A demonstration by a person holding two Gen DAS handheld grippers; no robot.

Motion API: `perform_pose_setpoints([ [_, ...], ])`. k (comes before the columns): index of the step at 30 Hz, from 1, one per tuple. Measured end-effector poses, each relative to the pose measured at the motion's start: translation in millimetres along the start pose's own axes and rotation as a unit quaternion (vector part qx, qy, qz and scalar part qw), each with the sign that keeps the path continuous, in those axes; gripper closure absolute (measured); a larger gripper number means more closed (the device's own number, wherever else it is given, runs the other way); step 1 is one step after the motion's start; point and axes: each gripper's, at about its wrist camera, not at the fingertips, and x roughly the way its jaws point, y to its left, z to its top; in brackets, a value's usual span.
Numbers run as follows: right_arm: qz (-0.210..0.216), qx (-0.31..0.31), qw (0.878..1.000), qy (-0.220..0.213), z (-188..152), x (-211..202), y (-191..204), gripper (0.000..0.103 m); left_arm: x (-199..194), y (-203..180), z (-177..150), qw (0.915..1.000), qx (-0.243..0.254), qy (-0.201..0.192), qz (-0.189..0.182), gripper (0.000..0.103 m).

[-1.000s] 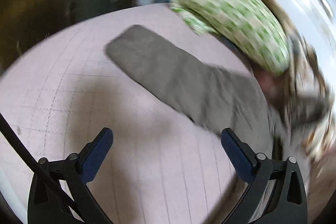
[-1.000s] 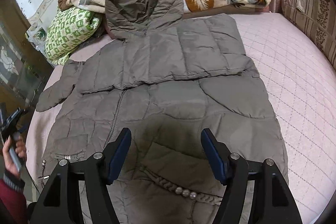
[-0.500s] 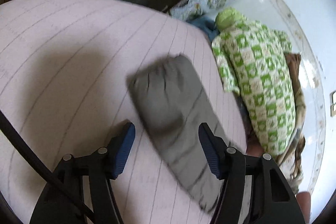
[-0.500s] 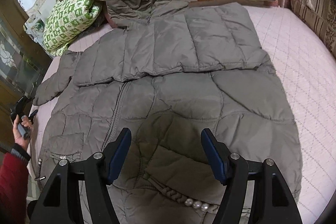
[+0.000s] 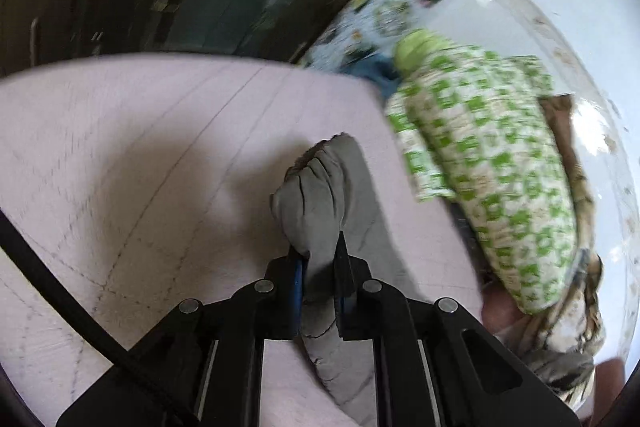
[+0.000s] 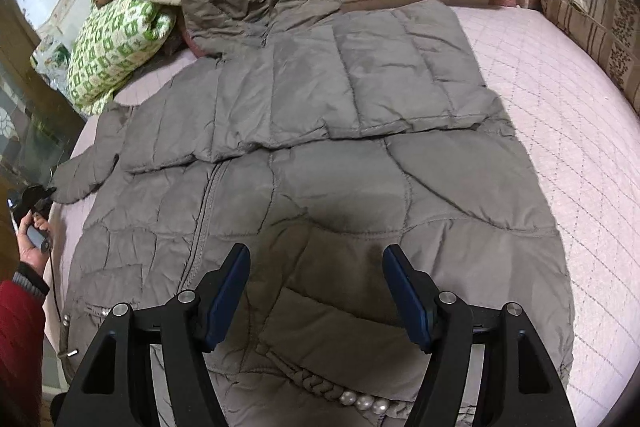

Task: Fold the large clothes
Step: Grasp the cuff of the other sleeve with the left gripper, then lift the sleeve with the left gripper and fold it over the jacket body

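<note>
- The grey-brown quilted hooded down coat lies spread flat on the pale pink quilted bedspread, one sleeve already folded across its chest.
- The left gripper has its jaws pressed tight on the gathered cuff of the coat's other sleeve.
- The right gripper hovers above the coat's hem, jaws spread, pinching nothing.
- No brand or writing is legible.
</note>
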Motion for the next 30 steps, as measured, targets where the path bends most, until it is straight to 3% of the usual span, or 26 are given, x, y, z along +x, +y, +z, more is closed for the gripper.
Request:
perform_pose_setpoints([
  [7, 0.003, 0.033, 0.999, -0.029, 2, -24, -21, 0.03, -78, -92, 13, 0.9943, 0.088, -0.04, -0.045, 0.092],
  [15, 0.003, 0.042, 0.997, -0.071, -3, -61, -37, 0.03, -184, -213, -18, 0.9705, 0.186, -0.068, -0.137, 0.092],
  [23, 0.006, 0.064, 0.992, -0.11, -13, -98, -64, 0.03, -242, -327, -123, 0.9328, 0.283, -0.037, -0.221, 0.091],
  [30, 0.009, 0.078, 0.988, -0.131, -17, -119, -84, 0.03, -229, -384, -245, 0.9046, 0.345, 0.026, -0.249, 0.091],
])
